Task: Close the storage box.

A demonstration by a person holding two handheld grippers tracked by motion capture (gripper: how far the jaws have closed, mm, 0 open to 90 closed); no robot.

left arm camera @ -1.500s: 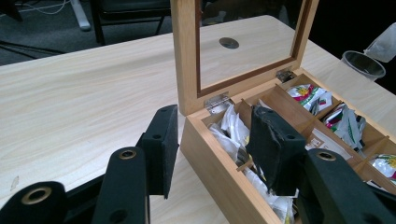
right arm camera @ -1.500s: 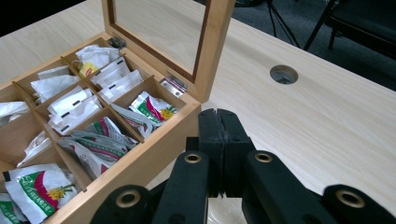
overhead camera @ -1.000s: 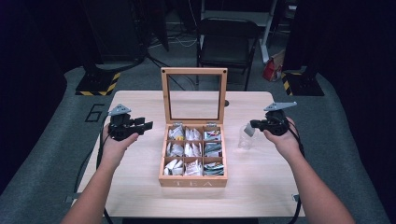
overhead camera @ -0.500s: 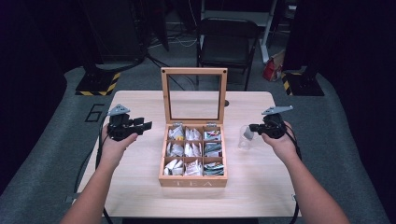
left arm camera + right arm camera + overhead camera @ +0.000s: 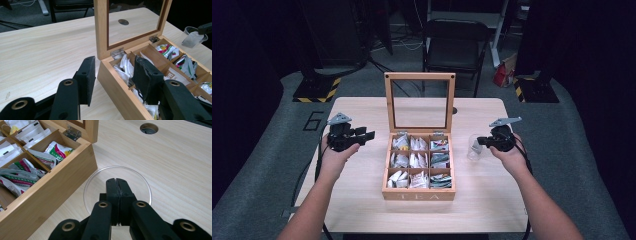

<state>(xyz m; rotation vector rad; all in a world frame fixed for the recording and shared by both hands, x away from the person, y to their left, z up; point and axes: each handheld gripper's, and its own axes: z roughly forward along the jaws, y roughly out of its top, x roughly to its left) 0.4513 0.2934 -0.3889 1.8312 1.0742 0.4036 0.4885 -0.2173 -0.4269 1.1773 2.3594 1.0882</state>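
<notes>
My right gripper (image 5: 116, 180) pinches the near rim of the clear plastic cup (image 5: 474, 147), right of the tea box (image 5: 419, 192): light, thin-walled, easily crushed. Left gripper (image 5: 113, 75) hangs spread.

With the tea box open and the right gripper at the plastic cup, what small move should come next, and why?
Probably lower the cup the last bit onto the table beside the tea box and then open. The right gripper has its jaws pinched shut on the cup's near rim; the left gripper hangs open by the box's left wall, holding nothing.
</notes>
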